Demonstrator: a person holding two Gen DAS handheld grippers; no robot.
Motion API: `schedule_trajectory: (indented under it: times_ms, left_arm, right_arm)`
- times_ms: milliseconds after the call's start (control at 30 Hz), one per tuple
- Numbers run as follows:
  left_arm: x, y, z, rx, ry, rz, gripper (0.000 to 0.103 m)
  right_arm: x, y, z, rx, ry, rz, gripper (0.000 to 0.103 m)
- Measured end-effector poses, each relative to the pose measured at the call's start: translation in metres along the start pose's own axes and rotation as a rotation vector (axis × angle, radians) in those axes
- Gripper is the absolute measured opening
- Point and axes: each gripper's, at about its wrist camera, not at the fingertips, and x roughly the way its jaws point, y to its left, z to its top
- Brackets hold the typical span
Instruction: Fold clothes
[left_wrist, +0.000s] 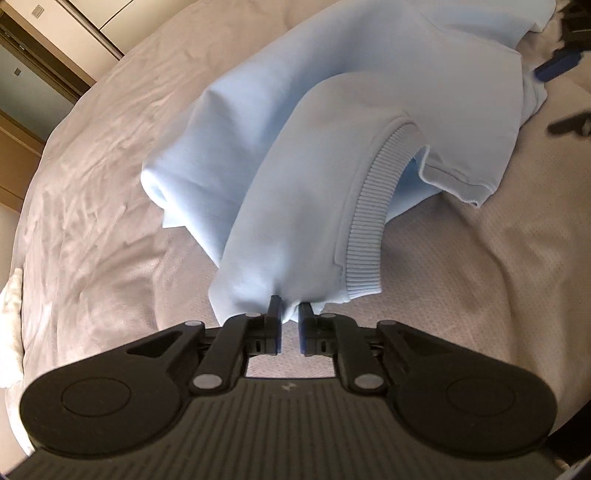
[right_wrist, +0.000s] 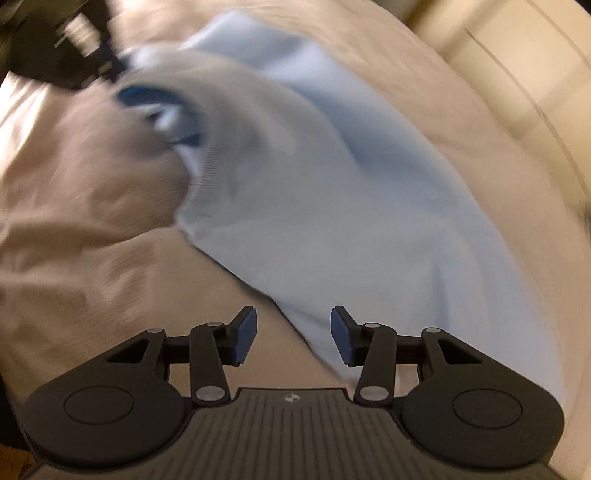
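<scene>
A light blue sweatshirt (left_wrist: 332, 110) lies rumpled on a beige bed cover (left_wrist: 110, 166), its ribbed band (left_wrist: 369, 206) curving toward me. My left gripper (left_wrist: 290, 314) is shut on a bunched fold of the sweatshirt, which it holds lifted off the cover. The right wrist view is blurred. There the sweatshirt (right_wrist: 332, 184) spreads up and to the right. My right gripper (right_wrist: 293, 328) is open just above the garment's near edge, and its pads touch no cloth. The other gripper's blue pad (right_wrist: 140, 94) shows at the upper left, against the fabric.
Cream cupboard doors (left_wrist: 74, 22) stand beyond the bed's far edge, and more pale cupboards (right_wrist: 517, 55) show in the right wrist view. A small white cloth (left_wrist: 11, 306) lies at the left edge of the bed. Bare cover (right_wrist: 74, 221) stretches left of the sweatshirt.
</scene>
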Motion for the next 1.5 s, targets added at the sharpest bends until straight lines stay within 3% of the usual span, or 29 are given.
schedule_trajectory:
  times_ms: [133,167,200,233,300,367,400,533,600,767,967,1100,1167,1400,1433,1467,1500]
  left_arm:
    - [0.008,0.002,-0.009,0.07,-0.009,0.014,0.033]
    - [0.009,0.001,-0.014,0.107,-0.014,0.023,0.034]
    - [0.009,-0.002,-0.019,0.144,-0.016,0.029,0.034]
    - [0.01,-0.005,-0.023,0.182,-0.021,0.037,0.034]
    - [0.011,-0.012,-0.031,0.259,-0.04,0.057,0.039]
    - [0.013,-0.02,-0.036,0.323,-0.072,0.094,0.04]
    - [0.015,-0.023,-0.037,0.343,-0.092,0.119,0.04]
    - [0.008,-0.02,-0.039,0.347,-0.157,0.156,0.04]
    - [0.0,-0.012,-0.043,0.331,-0.175,0.16,0.036]
    - [-0.023,-0.004,-0.039,0.315,-0.238,0.168,0.038]
    - [-0.005,-0.012,-0.028,0.359,-0.244,0.181,0.039]
    - [-0.007,-0.018,-0.036,0.416,-0.255,0.164,0.039]
    - [-0.008,-0.018,-0.04,0.426,-0.257,0.146,0.039]
    - [0.001,-0.026,-0.034,0.476,-0.291,0.142,0.039]
    - [0.004,-0.027,-0.032,0.48,-0.286,0.134,0.039]
    - [0.007,-0.026,-0.03,0.48,-0.276,0.122,0.032]
    - [0.008,-0.024,-0.029,0.474,-0.272,0.11,0.023]
  right_arm:
    - [0.016,0.031,0.014,-0.185,-0.045,-0.054,0.053]
    - [0.023,0.036,0.015,-0.22,-0.029,-0.062,0.052]
    - [0.03,0.04,0.017,-0.255,-0.013,-0.069,0.045]
    - [0.032,0.04,0.019,-0.253,-0.008,-0.061,0.039]
    - [0.034,0.037,0.023,-0.236,-0.006,-0.053,0.039]
    - [0.035,0.034,0.024,-0.226,0.003,-0.052,0.04]
    - [0.036,0.034,0.024,-0.229,0.013,-0.051,0.045]
    - [0.037,0.04,0.019,-0.279,0.032,-0.083,0.047]
    - [0.033,0.037,0.02,-0.245,0.028,-0.074,0.046]
    - [0.023,0.028,0.031,-0.17,-0.015,-0.074,0.043]
    - [0.021,0.017,0.039,-0.093,-0.035,-0.094,0.043]
    - [0.035,0.041,0.029,-0.239,0.034,-0.076,0.043]
    - [0.036,0.047,0.026,-0.277,0.026,-0.087,0.043]
    - [0.035,0.026,0.045,-0.181,-0.024,-0.067,0.043]
    - [0.037,0.023,0.047,-0.174,-0.019,-0.051,0.041]
    - [0.039,0.02,0.048,-0.167,-0.015,-0.035,0.034]
    - [0.041,0.018,0.049,-0.158,-0.006,-0.006,0.008]
